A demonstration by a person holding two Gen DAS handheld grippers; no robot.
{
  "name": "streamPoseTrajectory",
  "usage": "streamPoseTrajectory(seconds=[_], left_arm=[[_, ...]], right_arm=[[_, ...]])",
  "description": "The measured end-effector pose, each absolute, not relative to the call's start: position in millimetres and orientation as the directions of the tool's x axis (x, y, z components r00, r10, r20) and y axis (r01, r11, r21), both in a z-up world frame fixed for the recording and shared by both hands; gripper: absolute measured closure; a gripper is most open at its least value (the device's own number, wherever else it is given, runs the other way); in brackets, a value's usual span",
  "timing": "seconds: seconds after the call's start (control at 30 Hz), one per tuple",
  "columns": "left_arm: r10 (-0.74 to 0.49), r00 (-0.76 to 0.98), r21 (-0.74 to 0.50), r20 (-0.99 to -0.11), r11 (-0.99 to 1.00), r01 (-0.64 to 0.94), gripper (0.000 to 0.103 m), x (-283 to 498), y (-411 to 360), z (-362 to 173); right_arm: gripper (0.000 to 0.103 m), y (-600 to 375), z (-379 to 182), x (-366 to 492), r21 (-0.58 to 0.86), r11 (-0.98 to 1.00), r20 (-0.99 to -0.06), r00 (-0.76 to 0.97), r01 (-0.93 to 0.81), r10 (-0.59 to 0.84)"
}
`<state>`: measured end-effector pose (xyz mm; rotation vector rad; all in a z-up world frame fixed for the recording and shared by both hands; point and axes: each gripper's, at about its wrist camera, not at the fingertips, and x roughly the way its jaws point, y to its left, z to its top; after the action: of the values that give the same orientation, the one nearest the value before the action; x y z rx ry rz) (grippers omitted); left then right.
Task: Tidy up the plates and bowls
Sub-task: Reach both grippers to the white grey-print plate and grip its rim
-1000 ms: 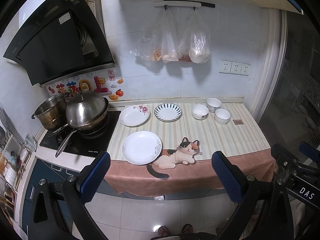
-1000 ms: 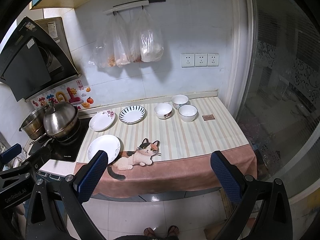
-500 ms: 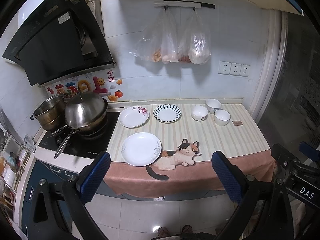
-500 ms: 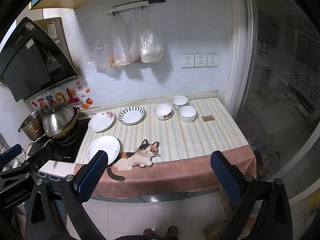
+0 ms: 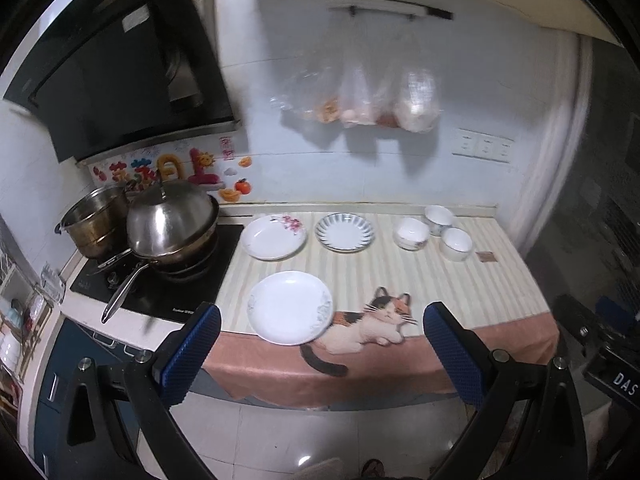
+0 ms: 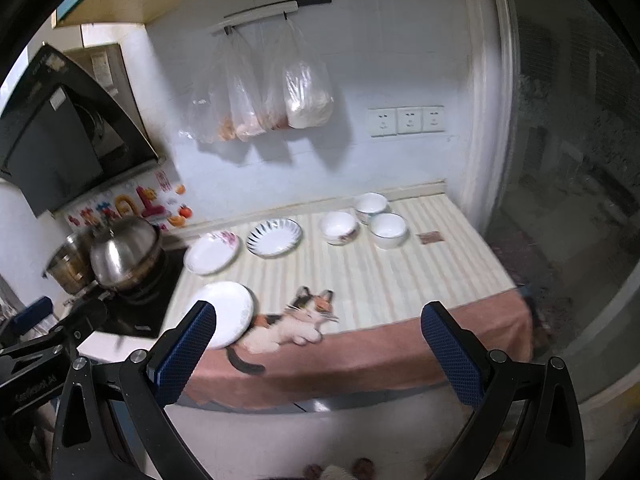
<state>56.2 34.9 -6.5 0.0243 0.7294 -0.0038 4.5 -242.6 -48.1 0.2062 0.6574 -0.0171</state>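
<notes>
Three plates lie on the striped counter: a white plate (image 5: 290, 307) near the front edge, a pink-flowered plate (image 5: 273, 237) behind it, and a blue-striped plate (image 5: 345, 232) to its right. Three white bowls (image 5: 411, 233) (image 5: 439, 214) (image 5: 456, 243) cluster at the back right. The same plates (image 6: 230, 312) (image 6: 212, 252) (image 6: 274, 237) and bowls (image 6: 339, 227) (image 6: 371, 207) (image 6: 388, 230) show in the right wrist view. My left gripper (image 5: 322, 354) and right gripper (image 6: 318, 354) are open and empty, held in front of the counter's edge, well short of the dishes.
A lidded steel pan (image 5: 172, 224) and a pot (image 5: 94, 224) sit on the black hob (image 5: 160, 280) at the left, under a range hood (image 5: 120, 64). Plastic bags (image 5: 360, 96) hang on the back wall. A cat-print cloth (image 5: 372, 324) drapes over the front edge. A glass door (image 6: 580, 200) stands at the right.
Both grippers have moved closer to the counter, and the dishes appear larger. The right view has swung a little to the left. Both stay open.
</notes>
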Motion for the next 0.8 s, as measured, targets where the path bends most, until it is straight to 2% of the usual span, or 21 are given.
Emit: streamPoseTrajectory(seconds=[0.07, 0.13, 0.3, 0.57, 0.8], left_arm=[[0.027, 0.732, 0.022, -0.681, 1.0, -0.016, 0.0, 74, 52, -24], [0.051, 0.704, 0.026, -0.709, 0.999, -0.047, 0.0, 91, 73, -46], [0.099, 0.581, 0.032, -0.808, 0.992, -0.124, 0.0, 149, 123, -118], [0.107, 0.414, 0.018, -0.904, 0.977, -0.214, 0.0, 236, 175, -223], [0.035, 0.245, -0.025, -0.969, 0.971, -0.239, 0.001, 321, 204, -310]], right_arm=[[0.0, -237, -60, 18, 0.205, 0.977, -0.613, 0.786, 0.063, 0.079], [0.0, -228, -83, 40, 0.231, 0.972, -0.656, 0.745, 0.042, 0.123], [0.0, -193, -148, 98, 0.32, 0.947, -0.718, 0.643, -0.034, 0.266], [0.0, -136, -256, 212, 0.283, 0.953, -0.823, 0.484, -0.104, 0.297], [0.0, -99, -353, 329, 0.321, 0.934, -0.887, 0.298, -0.155, 0.354]])
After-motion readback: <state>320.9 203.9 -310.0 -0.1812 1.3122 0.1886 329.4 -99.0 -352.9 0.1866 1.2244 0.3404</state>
